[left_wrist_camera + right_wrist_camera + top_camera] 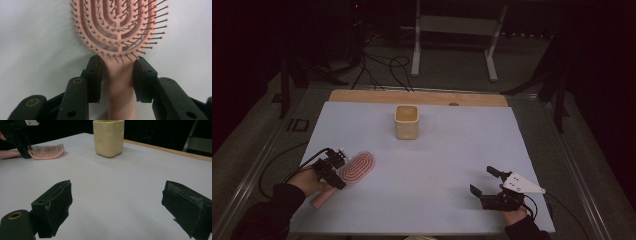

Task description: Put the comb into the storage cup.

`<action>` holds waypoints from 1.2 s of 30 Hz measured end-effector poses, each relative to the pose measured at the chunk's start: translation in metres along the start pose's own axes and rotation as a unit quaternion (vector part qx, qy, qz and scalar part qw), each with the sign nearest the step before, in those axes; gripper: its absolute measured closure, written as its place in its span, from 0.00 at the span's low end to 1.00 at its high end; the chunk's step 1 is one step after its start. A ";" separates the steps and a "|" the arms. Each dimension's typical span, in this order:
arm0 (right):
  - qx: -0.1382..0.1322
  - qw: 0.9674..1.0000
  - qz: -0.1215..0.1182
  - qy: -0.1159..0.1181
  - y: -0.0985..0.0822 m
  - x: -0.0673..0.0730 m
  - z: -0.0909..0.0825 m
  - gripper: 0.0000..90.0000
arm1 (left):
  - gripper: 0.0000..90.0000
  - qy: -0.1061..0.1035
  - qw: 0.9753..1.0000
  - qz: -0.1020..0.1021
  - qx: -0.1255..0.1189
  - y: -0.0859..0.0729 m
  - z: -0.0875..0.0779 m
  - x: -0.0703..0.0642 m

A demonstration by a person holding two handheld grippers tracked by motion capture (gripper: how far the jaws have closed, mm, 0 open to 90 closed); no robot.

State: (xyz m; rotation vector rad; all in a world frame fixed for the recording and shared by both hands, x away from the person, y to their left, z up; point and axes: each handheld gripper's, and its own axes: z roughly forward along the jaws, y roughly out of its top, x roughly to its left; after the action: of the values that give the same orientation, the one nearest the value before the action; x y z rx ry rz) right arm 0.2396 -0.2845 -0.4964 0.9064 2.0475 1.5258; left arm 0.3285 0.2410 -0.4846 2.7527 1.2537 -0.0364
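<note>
A person stands at a counter (422, 200) covered in pale sheet, holding a hand-held gripper in each hand. A pink hairbrush (357, 168) lies flat, bristles up, near the front left corner of the counter. The left hand-held gripper (333, 167) sits over the brush handle (121, 85), just below the bristled head. In the left gripper view its two black pads (94, 77) stand on either side of the handle, close against it; whether they press firmly yet is hard to tell, so the grasp looks nearly made rather than settled.

The right hand-held gripper (486, 181) rests near the front right of the counter with its jaws spread wide and nothing between them.

A cream square cup (406, 122) stands upright toward the back middle, well apart from the brush.

The step in hand appears to be taking hold of the brush. The next move likely calls for a firm squeeze on the handle, then a level lift, probably toward the cup.
</note>
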 end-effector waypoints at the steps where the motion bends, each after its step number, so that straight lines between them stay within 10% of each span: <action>1: 0.000 1.000 0.000 0.000 0.000 0.000 0.000 0.10 | 0.74 -0.001 1.000 -0.003 0.000 0.000 0.000 0.000; 13: 0.002 1.000 0.000 0.000 -0.001 -0.001 0.000 0.10 | 0.79 0.014 1.000 0.005 0.007 0.002 0.000 -0.002; 36: 0.003 1.000 0.000 -0.001 -0.001 -0.001 0.001 0.10 | 0.79 -0.005 0.994 0.033 -0.106 0.013 -0.022 -0.029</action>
State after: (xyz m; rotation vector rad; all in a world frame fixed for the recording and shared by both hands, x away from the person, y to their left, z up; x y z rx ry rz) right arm 0.2406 -0.2849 -0.4973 0.9097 2.0510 1.5202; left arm 0.3186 0.2130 -0.4596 2.6059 1.0942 0.0845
